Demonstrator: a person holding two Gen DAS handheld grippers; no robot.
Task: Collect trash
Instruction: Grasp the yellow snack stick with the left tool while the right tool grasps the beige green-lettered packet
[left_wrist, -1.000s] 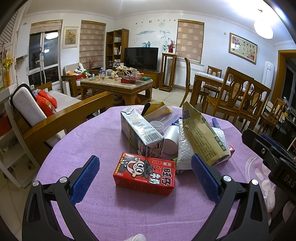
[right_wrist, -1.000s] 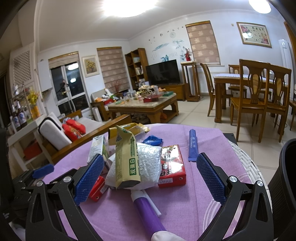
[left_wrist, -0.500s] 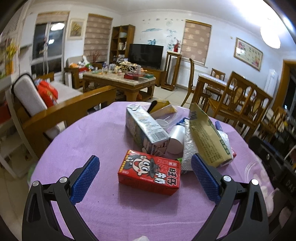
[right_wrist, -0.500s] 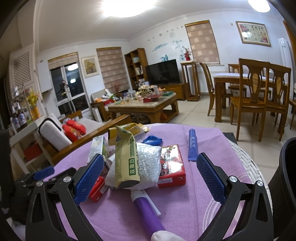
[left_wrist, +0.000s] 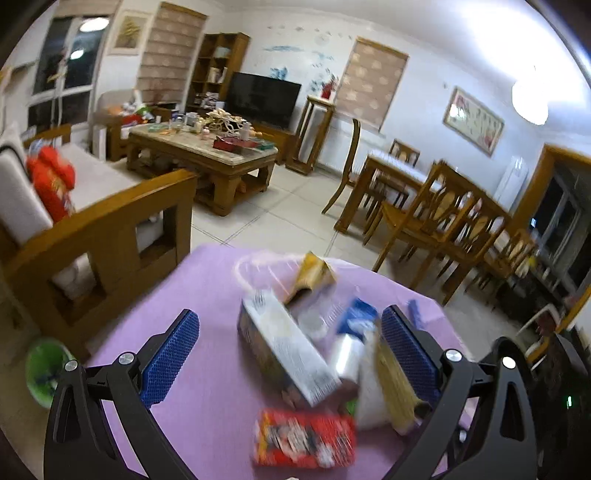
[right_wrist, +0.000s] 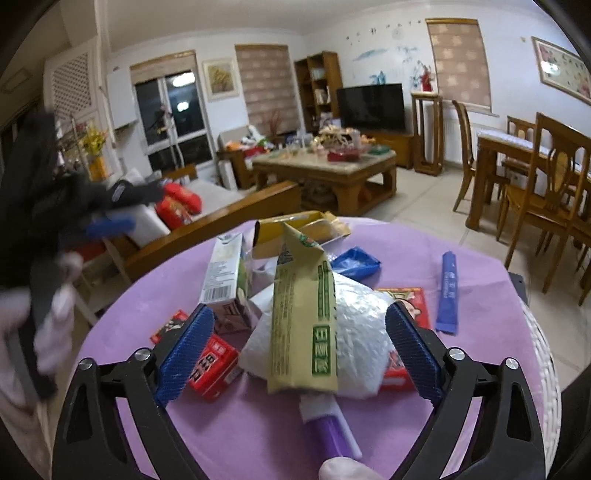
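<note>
- Our right gripper (right_wrist: 299, 341) has its jaws wide but closing, either side of a yellow-green paper packet (right_wrist: 303, 317) lying on a crinkled white wrapper (right_wrist: 360, 325); the pads do not yet touch.
- Our left gripper (left_wrist: 290, 352) is open and empty above the blurred pile.
- Risk, we judge: the jaws could pinch only the packet, leaving the wrapper, or nudge the red carton (right_wrist: 212, 363) beside it.
- The trash sits heaped mid-tabletop (right_wrist: 480, 288) on purple cloth: milk carton (right_wrist: 223, 275), blue sachet (right_wrist: 447, 291), a purple tube (right_wrist: 332, 435).
</note>
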